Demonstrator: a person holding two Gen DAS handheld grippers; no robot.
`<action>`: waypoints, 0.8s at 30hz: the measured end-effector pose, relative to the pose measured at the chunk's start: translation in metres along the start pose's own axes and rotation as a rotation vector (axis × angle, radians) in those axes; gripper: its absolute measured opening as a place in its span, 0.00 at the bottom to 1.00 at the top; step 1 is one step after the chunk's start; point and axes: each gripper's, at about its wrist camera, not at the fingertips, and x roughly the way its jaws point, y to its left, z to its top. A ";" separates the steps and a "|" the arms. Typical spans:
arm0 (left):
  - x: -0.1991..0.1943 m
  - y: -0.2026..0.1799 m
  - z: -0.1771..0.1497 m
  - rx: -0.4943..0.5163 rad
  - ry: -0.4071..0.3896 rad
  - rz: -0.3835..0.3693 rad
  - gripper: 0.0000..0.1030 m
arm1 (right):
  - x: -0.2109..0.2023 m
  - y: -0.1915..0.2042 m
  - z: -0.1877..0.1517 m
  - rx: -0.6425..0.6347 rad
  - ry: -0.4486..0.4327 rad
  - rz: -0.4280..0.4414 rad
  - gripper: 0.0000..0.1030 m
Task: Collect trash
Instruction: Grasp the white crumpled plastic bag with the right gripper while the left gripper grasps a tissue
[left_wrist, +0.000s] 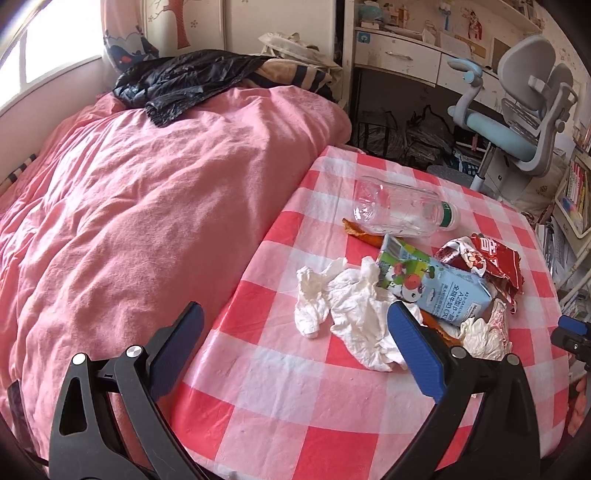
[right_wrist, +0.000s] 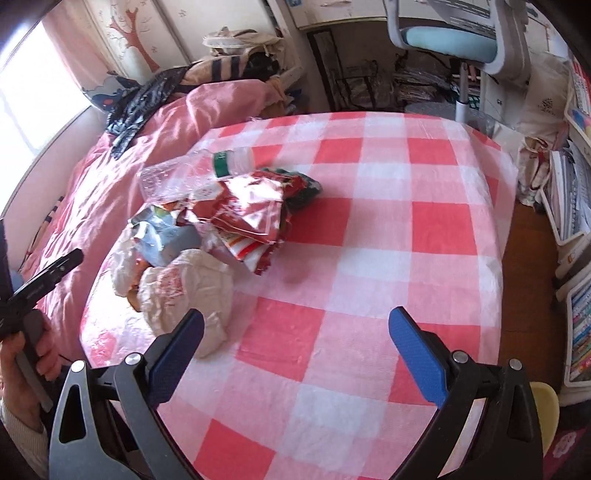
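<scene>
Two gripper views show one small heap of rubbish on a table covered with a red-and-white checked cloth (left_wrist: 280, 398), set just beside a bed with a pink duvet (left_wrist: 140, 206).

From the left wrist, the left gripper (left_wrist: 295, 350) hangs spread wide and empty over the table's near edge. Crumpled white tissue (left_wrist: 347, 310) lies just beyond its right finger. A blue milk carton (left_wrist: 439, 288) rests against the tissue, with a red snack wrapper (left_wrist: 487, 262) to its right. Farther off, a clear plastic bottle (left_wrist: 402, 210) lies on its side. A black plastic bag (left_wrist: 184, 81) sits at the far end of the bed.

From the right wrist, the right gripper (right_wrist: 295, 350) is likewise spread wide and holds nothing, above bare cloth. The heap lies left of centre: a white printed bag (right_wrist: 188, 288) nearest, the carton (right_wrist: 166, 236), the wrapper (right_wrist: 255, 218) and the bottle (right_wrist: 192, 173) beyond. At the left edge a hand (right_wrist: 26, 365) grips the other tool's handle.
</scene>
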 end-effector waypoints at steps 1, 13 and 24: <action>0.002 0.003 -0.001 -0.005 0.015 -0.005 0.93 | 0.003 0.007 0.000 -0.021 0.006 0.013 0.93; 0.027 -0.030 -0.001 0.095 0.033 -0.028 0.89 | 0.038 0.063 -0.005 -0.177 0.069 0.067 0.93; 0.054 -0.024 0.007 0.063 0.129 -0.171 0.06 | 0.038 0.056 -0.006 -0.131 0.076 0.150 0.30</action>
